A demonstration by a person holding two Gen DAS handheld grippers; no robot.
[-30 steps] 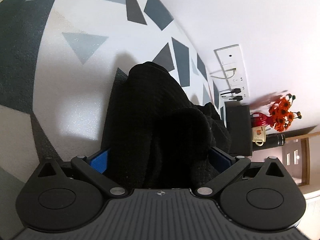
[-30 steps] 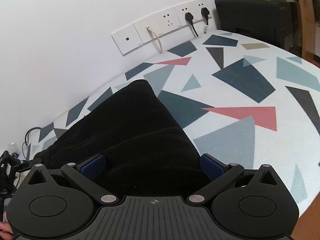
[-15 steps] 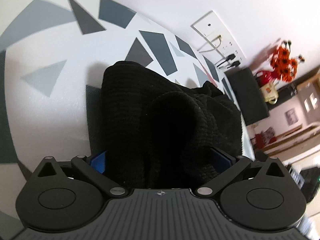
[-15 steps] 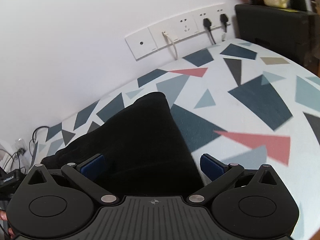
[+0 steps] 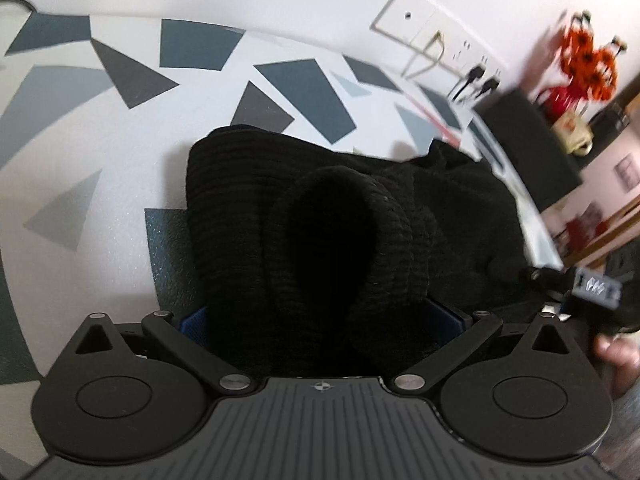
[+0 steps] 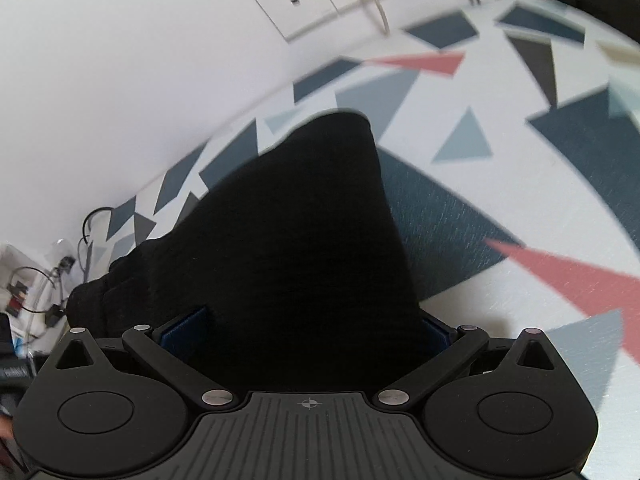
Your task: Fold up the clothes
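1. the black knit garment lies bunched on the patterned table, one end rising into each gripper.
2. left gripper: jaws fairly wide, cloth filling the gap; whether they pinch it, i cannot tell.
3. right gripper: the same, cloth between wide jaws.
4. step looks like carrying a fold over; next calls for both ends moving level, laid flat.
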